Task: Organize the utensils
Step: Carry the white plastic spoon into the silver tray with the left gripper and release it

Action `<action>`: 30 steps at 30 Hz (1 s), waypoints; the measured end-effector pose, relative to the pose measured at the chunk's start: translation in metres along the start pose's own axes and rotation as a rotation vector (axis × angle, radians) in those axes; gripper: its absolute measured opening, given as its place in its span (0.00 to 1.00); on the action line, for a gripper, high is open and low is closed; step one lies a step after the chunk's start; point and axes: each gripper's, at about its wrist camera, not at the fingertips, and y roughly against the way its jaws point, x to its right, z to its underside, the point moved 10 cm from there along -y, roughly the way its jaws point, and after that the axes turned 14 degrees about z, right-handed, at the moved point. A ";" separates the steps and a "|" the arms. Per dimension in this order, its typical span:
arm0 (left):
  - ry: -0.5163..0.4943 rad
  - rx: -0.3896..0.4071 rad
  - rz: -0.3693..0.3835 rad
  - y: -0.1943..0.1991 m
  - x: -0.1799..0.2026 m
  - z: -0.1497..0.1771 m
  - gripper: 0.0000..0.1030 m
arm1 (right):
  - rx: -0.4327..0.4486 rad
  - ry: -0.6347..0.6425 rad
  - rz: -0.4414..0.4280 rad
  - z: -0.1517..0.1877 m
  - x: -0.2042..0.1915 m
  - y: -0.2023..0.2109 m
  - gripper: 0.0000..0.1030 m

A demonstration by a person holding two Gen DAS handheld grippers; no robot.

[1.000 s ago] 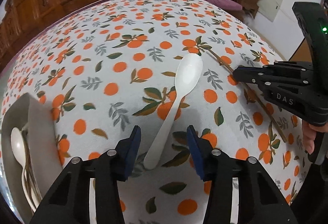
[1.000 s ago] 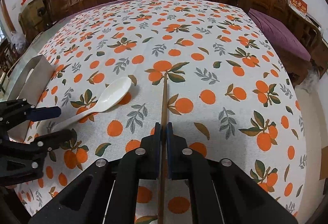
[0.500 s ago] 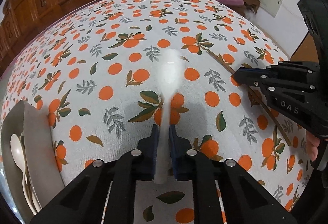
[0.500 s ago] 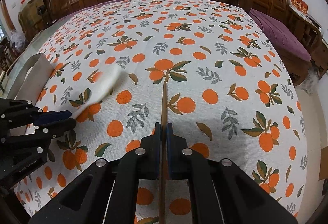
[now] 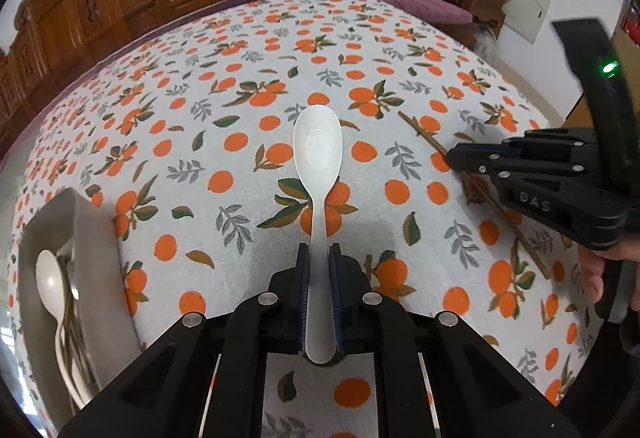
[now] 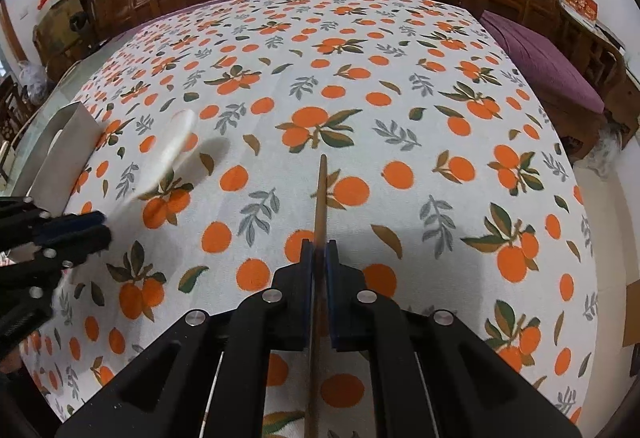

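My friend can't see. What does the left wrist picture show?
The left gripper is shut on the handle of a white spoon above an orange-print tablecloth. To the right, the right gripper holds a brown chopstick; at left, a grey tray holds another spoon.

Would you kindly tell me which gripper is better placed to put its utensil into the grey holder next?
Left. The left gripper grips the white plastic spoon beside the grey utensil holder; the right gripper, holding the brown wooden chopstick, is farther away.
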 end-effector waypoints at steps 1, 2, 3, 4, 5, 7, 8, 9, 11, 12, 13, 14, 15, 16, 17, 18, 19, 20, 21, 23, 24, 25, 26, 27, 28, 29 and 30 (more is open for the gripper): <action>-0.003 0.007 0.002 0.005 0.002 0.000 0.09 | -0.001 0.004 0.011 0.003 0.001 0.000 0.08; -0.004 0.013 0.004 0.008 0.003 0.000 0.09 | 0.001 0.007 0.016 0.004 0.002 0.001 0.08; -0.007 0.021 0.007 0.015 0.005 -0.001 0.09 | -0.001 0.007 0.018 0.006 0.003 0.002 0.08; -0.011 0.030 0.008 0.021 0.007 -0.001 0.09 | -0.004 0.003 0.017 0.008 0.003 0.003 0.08; -0.014 0.040 0.007 0.028 0.008 -0.002 0.09 | -0.005 0.000 0.018 0.009 0.004 0.003 0.08; -0.016 0.056 0.008 0.039 0.009 -0.003 0.09 | -0.011 -0.004 0.021 0.012 0.004 0.005 0.08; -0.017 0.065 0.006 0.045 0.009 -0.004 0.09 | -0.013 -0.003 0.022 0.013 0.004 0.006 0.08; -0.017 0.071 0.004 0.049 0.009 -0.004 0.09 | -0.014 -0.001 0.025 0.015 0.003 0.007 0.08; -0.016 0.089 0.000 0.061 0.007 -0.005 0.09 | -0.016 0.001 0.033 0.018 0.003 0.009 0.08; -0.015 0.095 -0.002 0.065 0.006 -0.005 0.09 | -0.018 0.003 0.037 0.020 0.003 0.010 0.08; -0.014 0.102 -0.005 0.070 0.005 -0.006 0.09 | -0.021 0.004 0.041 0.022 0.003 0.011 0.08; -0.012 0.109 -0.010 0.076 0.002 -0.006 0.09 | -0.023 0.003 0.042 0.023 0.002 0.012 0.08; -0.011 0.115 -0.014 0.081 0.000 -0.005 0.09 | -0.025 0.004 0.044 0.025 0.002 0.013 0.08; -0.010 0.119 -0.018 0.084 -0.002 -0.005 0.09 | -0.025 0.007 0.046 0.027 0.001 0.014 0.09; -0.008 0.124 -0.022 0.088 -0.004 -0.004 0.09 | -0.026 0.012 0.052 0.028 0.000 0.015 0.08; -0.006 0.126 -0.025 0.090 -0.006 -0.003 0.09 | -0.032 0.013 0.055 0.029 0.000 0.015 0.08; -0.003 0.129 -0.028 0.093 -0.008 -0.003 0.09 | -0.033 0.014 0.056 0.030 -0.001 0.016 0.08; 0.000 0.133 -0.031 0.096 -0.012 -0.002 0.09 | -0.031 0.019 0.058 0.031 -0.001 0.016 0.06; 0.002 0.134 -0.032 0.097 -0.014 -0.001 0.09 | -0.030 0.022 0.056 0.031 -0.002 0.016 0.06; 0.005 0.141 -0.037 0.102 -0.019 0.002 0.09 | -0.030 0.015 0.027 0.030 -0.005 0.017 0.06; 0.009 0.143 -0.038 0.104 -0.021 0.003 0.09 | -0.028 0.014 0.014 0.030 -0.008 0.017 0.06; 0.013 0.145 -0.041 0.106 -0.025 0.005 0.09 | -0.020 0.021 0.015 0.028 -0.011 0.019 0.06; 0.018 0.147 -0.043 0.107 -0.028 0.008 0.09 | -0.013 0.027 0.013 0.026 -0.013 0.021 0.06; 0.022 0.148 -0.046 0.109 -0.031 0.010 0.09 | -0.002 0.031 0.006 0.023 -0.017 0.024 0.06; 0.027 0.148 -0.048 0.110 -0.033 0.012 0.09 | 0.011 0.033 -0.002 0.019 -0.021 0.028 0.06; 0.029 0.147 -0.051 0.111 -0.036 0.014 0.09 | 0.022 0.034 -0.009 0.016 -0.024 0.031 0.06; 0.031 0.146 -0.055 0.112 -0.040 0.016 0.09 | 0.032 0.036 -0.016 0.014 -0.027 0.034 0.06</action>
